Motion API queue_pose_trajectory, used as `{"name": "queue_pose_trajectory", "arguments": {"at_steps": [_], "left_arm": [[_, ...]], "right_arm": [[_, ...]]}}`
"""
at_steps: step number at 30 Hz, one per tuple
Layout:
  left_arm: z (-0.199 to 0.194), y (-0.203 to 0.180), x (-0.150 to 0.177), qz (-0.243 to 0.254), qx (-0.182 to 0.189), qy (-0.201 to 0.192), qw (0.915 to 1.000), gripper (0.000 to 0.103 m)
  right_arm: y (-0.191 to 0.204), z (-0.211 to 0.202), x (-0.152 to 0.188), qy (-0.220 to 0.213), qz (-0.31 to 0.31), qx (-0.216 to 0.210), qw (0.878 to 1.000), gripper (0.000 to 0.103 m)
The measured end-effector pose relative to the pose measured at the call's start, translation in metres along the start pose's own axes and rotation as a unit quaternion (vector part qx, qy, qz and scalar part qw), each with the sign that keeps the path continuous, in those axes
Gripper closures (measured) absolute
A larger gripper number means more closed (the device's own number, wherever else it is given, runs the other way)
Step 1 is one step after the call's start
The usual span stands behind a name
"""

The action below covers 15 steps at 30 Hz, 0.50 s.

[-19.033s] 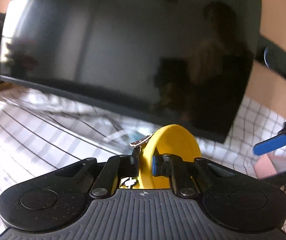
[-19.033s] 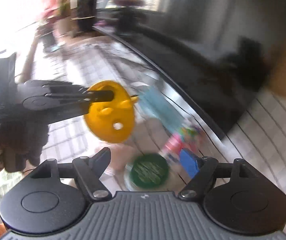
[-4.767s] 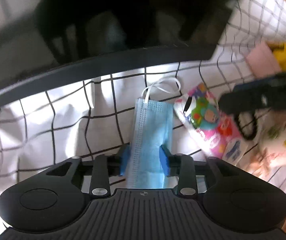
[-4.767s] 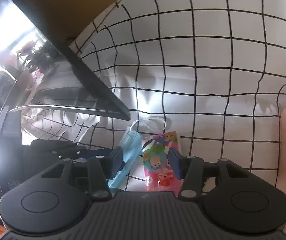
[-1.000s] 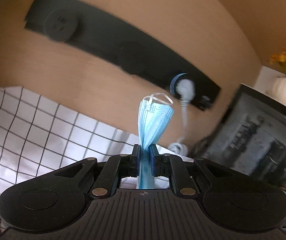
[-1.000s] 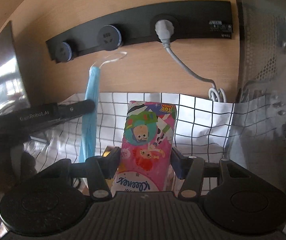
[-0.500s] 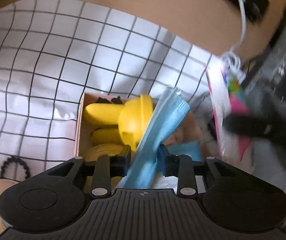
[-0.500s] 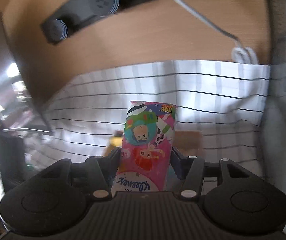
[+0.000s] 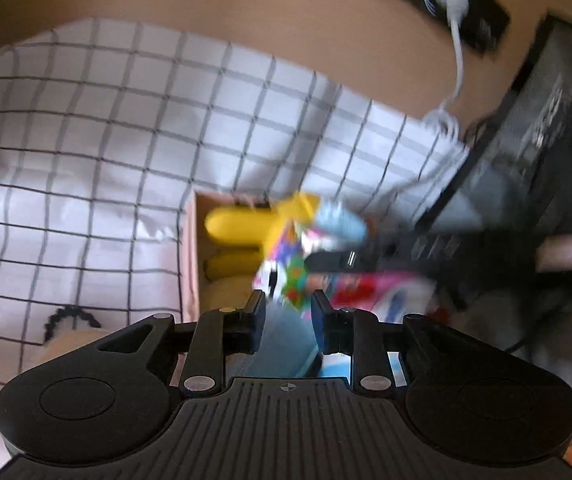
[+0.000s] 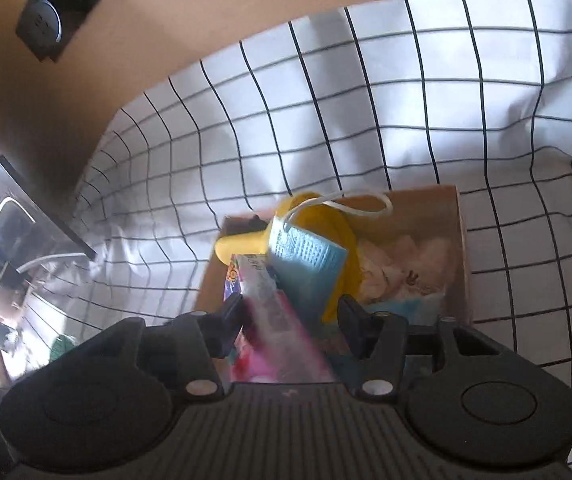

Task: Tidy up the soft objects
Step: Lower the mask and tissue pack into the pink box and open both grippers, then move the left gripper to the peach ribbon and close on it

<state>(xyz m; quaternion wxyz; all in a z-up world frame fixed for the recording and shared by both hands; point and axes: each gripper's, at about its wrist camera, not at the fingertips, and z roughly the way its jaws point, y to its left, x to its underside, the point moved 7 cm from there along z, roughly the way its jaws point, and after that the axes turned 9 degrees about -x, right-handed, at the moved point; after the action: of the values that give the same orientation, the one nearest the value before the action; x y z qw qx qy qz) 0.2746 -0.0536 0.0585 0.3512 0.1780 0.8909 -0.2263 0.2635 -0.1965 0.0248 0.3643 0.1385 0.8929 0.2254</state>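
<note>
we're mid-drop: mask lies in box, left gripper released; right gripper grasping tissue pack over box. next we release pack.

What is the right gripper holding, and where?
The tissue pack sits tilted between the fingers of the right gripper, at its bottom end. One finger touches it; blur hides whether both squeeze.

A checked cloth carries a pink box and a black hair tie
</note>
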Motion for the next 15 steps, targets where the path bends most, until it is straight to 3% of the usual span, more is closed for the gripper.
{"name": "queue_pose_trajectory", "arguments": {"at_steps": [5, 9, 12, 15], "left_arm": [[-0.057, 0.04, -0.019, -0.059, -0.008, -0.07, 0.9958, 0.076], [-0.105, 0.086, -0.016, -0.084, -0.063, -0.113, 0.988, 0.076], [-0.138, 0.125, -0.003, -0.119, -0.099, -0.135, 0.9786, 0.076], [-0.155, 0.157, 0.016, -0.154, -0.128, -0.139, 0.9697, 0.076]], "right_arm": [[0.002, 0.008, 0.01, 0.004, -0.047, 0.039, 0.998, 0.05], [0.01, 0.003, 0.009, -0.004, -0.051, 0.045, 0.998, 0.048], [0.026, -0.021, 0.007, -0.034, -0.074, 0.054, 0.995, 0.047], [0.047, -0.05, 0.011, -0.07, -0.116, 0.077, 0.988, 0.038]]}}
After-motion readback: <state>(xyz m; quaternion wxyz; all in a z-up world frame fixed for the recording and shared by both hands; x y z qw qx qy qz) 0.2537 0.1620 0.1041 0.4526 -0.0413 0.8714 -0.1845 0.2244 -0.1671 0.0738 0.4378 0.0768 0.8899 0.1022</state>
